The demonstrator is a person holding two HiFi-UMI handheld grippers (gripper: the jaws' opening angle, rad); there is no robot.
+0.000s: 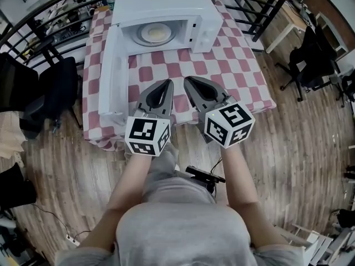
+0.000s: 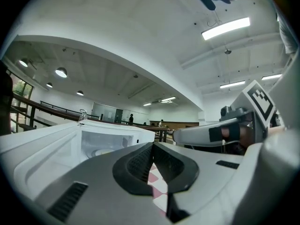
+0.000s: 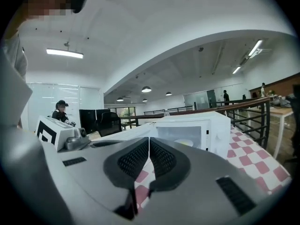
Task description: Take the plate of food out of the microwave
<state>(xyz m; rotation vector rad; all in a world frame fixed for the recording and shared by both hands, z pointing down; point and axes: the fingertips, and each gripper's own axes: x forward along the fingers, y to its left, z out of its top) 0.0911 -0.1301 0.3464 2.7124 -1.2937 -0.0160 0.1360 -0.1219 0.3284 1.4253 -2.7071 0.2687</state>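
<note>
Inside the microwave (image 1: pixel 166 21): the plate (image 1: pixel 155 34) of food sits in the middle of the cavity, well apart from both grippers; the door (image 1: pixel 112 71) is swung open to the left.
Left gripper (image 1: pixel 165 85): fingers are together and empty, over the near part of the desk (image 1: pixel 233 65).
Right gripper (image 1: pixel 189 82): fingers are together too, nothing between them.
Risk, fingers: closed fingers cannot take the rim; I judge they would only push the plate deeper.
Risk, cavity: the opening is low, so a tilted lift may hit the roof or let the food slide.
Risk, door: it stands near the left gripper's way and may be bumped.
Materials: white, smooth, hard box; round, shallow, glossy plate, probably slippery; pale flat food; soft red-and-white checked cloth.
</note>
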